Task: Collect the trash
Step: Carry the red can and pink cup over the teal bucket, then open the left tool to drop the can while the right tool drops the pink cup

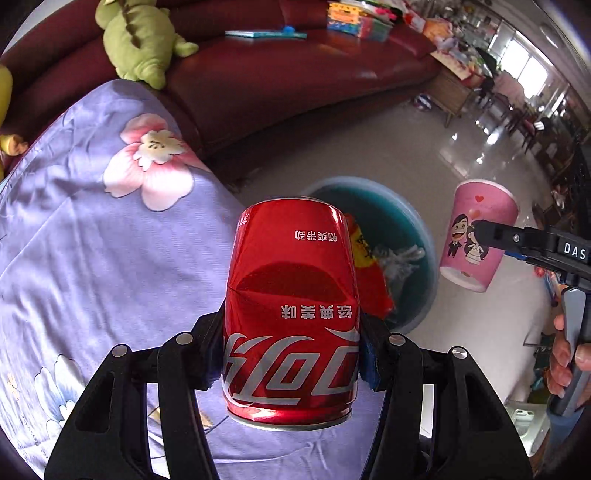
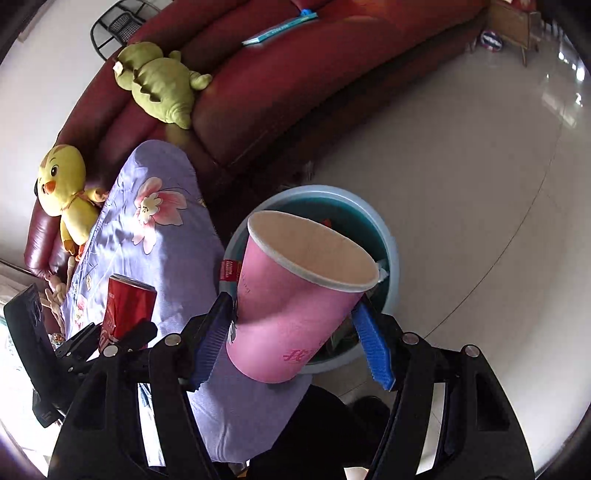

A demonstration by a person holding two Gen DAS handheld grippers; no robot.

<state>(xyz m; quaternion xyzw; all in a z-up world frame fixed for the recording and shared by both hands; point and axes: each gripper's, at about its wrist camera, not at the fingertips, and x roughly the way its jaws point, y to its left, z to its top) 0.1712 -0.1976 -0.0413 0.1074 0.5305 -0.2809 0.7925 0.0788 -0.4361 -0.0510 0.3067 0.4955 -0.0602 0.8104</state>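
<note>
A dented red Coca-Cola can (image 1: 291,295) fills the left wrist view, and my left gripper (image 1: 291,332) is shut on its lower half. It hangs over the edge of the purple floral cloth, with the blue bin (image 1: 384,218) just beyond. My right gripper (image 2: 291,321) is shut on a pink paper cup (image 2: 295,302), tilted with its empty mouth up, directly above the bin (image 2: 391,251). The same cup (image 1: 476,236) appears right of the bin in the left wrist view. A red-yellow wrapper (image 1: 365,258) and crumpled pale trash (image 1: 399,262) lie in the bin. The can (image 2: 127,306) is at left in the right wrist view.
A table under purple floral cloth (image 1: 92,240) stands left of the bin. Behind is a dark red sofa (image 1: 277,81) with a green plush (image 1: 136,40), a yellow chick plush (image 2: 66,188) and a book (image 1: 266,34). Shiny tiled floor (image 2: 461,184) lies to the right.
</note>
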